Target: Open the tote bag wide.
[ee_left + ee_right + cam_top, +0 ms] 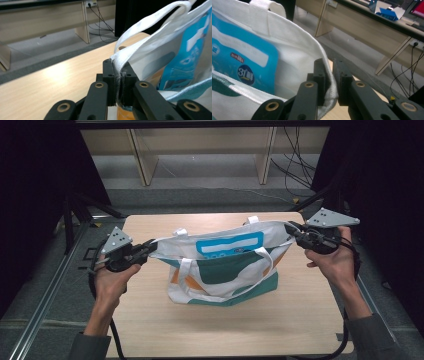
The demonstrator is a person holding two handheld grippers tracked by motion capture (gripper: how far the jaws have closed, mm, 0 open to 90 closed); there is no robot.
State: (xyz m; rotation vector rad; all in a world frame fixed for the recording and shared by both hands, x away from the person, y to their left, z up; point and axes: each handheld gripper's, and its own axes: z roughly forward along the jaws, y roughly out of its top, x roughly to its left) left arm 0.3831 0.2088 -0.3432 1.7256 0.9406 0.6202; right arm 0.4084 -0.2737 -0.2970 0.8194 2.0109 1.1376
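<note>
Blue packet [242, 65] inside gripper-held tote bag [297, 50]

A pale wooden table [150, 320] stands on a grey carpeted floor [210, 197], with a metal rail [50, 285] running along its left side. Ahead of both grippers, past the table's far edge, a light wooden bench-like shelf [200, 142] rests on slab legs [142, 162]. Black cables [295, 167] trail over the floor beyond the right gripper. Dark curtains [35, 180] close in both sides. Soft light glares on the tabletop [57, 72].
</note>
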